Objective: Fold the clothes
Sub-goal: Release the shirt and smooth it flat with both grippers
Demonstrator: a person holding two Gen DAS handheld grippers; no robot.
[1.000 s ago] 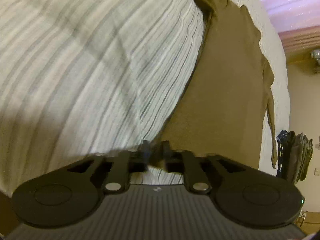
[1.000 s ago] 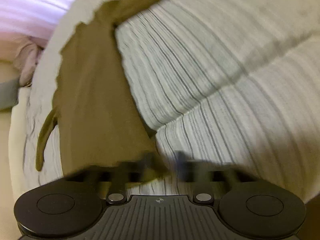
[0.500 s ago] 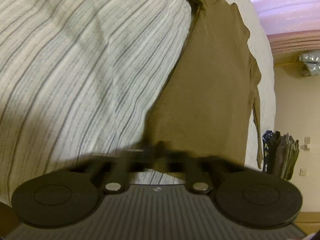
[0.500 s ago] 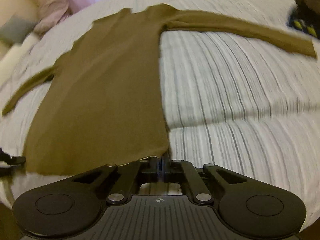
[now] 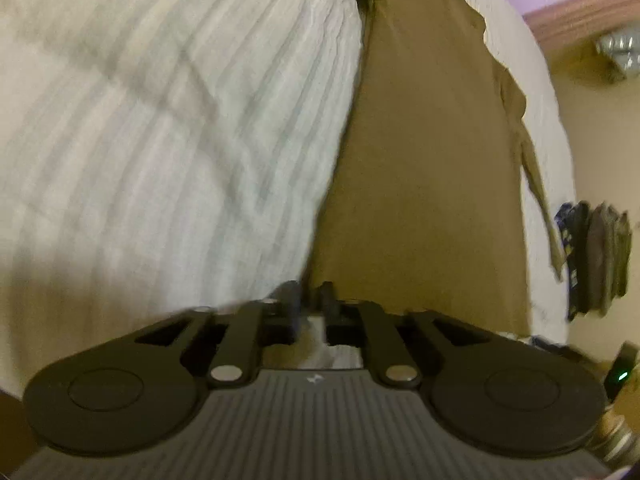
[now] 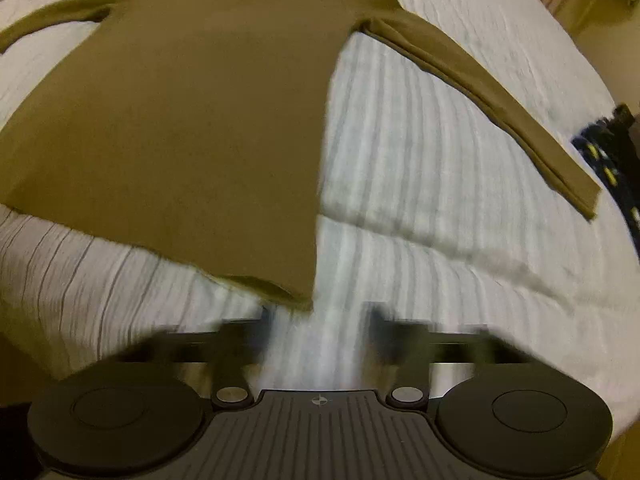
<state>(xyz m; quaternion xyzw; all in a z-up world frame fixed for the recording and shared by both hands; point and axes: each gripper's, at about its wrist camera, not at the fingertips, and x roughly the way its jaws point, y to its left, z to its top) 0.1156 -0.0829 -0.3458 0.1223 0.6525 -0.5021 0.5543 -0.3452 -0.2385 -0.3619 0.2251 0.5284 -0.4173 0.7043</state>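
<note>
Olive shirt (image 6: 192, 120) hem lies just beyond the right tool (image 6: 320, 320).

A wide bed (image 6: 420, 184) fills the room, covered in a white bedspread with thin grey stripes. Beyond its far edge stands a cream wall (image 5: 592, 152), with pinkish curtains (image 5: 576, 8) lit purple up top. Warm, dim light.

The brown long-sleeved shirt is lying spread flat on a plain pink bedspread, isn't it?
Not quite. The brown shirt does lie spread flat, sleeves out, but the bedspread is white with thin grey stripes, not plain pink. The right wrist view shows the stripes best.
</note>
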